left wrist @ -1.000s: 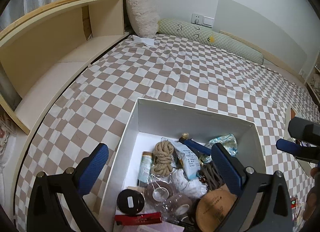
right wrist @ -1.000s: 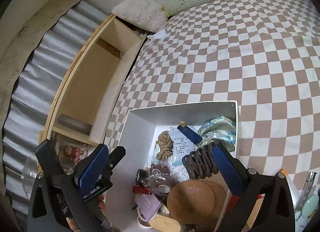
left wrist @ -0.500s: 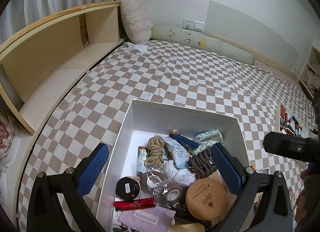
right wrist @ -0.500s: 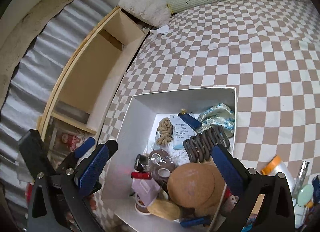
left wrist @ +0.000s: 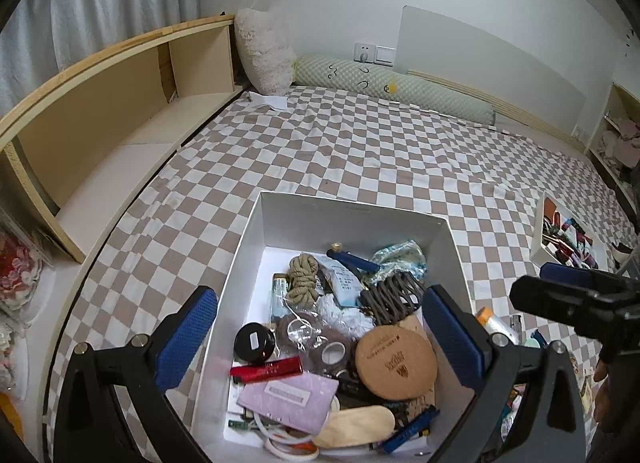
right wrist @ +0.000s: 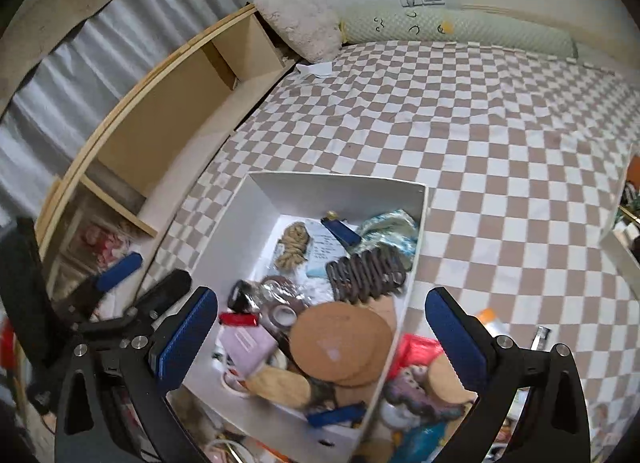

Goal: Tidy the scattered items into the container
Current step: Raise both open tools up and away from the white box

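**Filling the box, with more bits left beside it**

Looking through the left wrist view first: the left gripper hangs over the white box with its two blue pads spread wide and nothing between them. The box sits on the checked bed cover, near the camera. Inside I count one rope knot, one brown hair claw, one round cork coaster, one black jar, one red tube, one lilac card and one blue lighter at the far end. To the right of the box, out on the cover, lies a small bottle with an orange cap. The right gripper pokes in from the right. From here I cannot tell how its fingers stand.

Now the right wrist view: the right gripper is also wide open and holds nothing. It sits above the near right side of the box. Here I count two cork coasters stacked in the box. Just right of the box, still outside it, are one red packet, one more cork disc and the orange-capped bottle.

I think one drop is done and the next pick is due. The right gripper should go down to a loose thing on the right, close on it, and carry it into the box.
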`<state>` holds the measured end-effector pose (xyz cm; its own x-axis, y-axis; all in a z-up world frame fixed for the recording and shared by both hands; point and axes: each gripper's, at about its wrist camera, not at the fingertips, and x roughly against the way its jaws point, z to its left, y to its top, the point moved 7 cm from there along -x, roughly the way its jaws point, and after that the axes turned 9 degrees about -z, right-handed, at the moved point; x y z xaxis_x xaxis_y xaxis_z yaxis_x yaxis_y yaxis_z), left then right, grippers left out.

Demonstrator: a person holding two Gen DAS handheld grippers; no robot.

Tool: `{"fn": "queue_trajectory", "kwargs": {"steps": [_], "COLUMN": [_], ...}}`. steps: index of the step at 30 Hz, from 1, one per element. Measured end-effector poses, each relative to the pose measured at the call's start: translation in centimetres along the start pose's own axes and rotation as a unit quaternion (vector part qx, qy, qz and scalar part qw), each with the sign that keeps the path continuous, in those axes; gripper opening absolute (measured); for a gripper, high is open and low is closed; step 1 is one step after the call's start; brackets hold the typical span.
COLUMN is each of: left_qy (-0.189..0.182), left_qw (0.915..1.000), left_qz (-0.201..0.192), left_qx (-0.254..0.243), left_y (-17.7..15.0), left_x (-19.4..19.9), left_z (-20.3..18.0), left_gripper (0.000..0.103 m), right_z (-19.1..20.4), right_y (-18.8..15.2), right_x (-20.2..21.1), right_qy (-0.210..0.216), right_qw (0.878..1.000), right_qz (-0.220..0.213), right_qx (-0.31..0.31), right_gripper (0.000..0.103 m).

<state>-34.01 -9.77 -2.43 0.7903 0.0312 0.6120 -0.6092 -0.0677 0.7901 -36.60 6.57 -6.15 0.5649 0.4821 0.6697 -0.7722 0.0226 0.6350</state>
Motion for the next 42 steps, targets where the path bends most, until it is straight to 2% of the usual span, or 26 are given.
{"fn": "queue_trajectory", "kwargs": {"steps": [7,12,23,29,42], "left_qy": [-0.023,-0.050,-0.046,-0.070,-0.080], "left_qw": [0.9997,0.9987,0.9982,0.9968,0.9949], "left_qz": [-0.009,-0.015,-0.031,-0.030,-0.037], "left_qx": [-0.004,-0.003,-0.024,-0.022,-0.048], "left_y": [0.2,0.0,-1.0,-2.3,-5.5], "left_x": [3.0,5.4,10.0,12.6,17.8], "left_z": [-1.8,-3.4,-5.8,-7.0,-9.5], "left_gripper": [0.103,0.103,0.103,0.103,0.103], "right_z": [-0.7,-0.9,-0.7,-0.7,-0.8], "right_y": [-1.1,-1.2,-3.5,-5.3,-9.9], "right_x": [3.7,6.7,13.5,16.9,22.5], "right_qy": [-0.009,-0.035,-0.056,-0.075,-0.112], "right_qw": [1.000,0.998,0.994,0.990,0.980], "right_qz": [-0.015,-0.040,-0.073,-0.092,-0.123], "right_qx": [-0.002,0.014,0.055,0.080,0.109], "right_gripper": [0.103,0.103,0.103,0.103,0.103]}}
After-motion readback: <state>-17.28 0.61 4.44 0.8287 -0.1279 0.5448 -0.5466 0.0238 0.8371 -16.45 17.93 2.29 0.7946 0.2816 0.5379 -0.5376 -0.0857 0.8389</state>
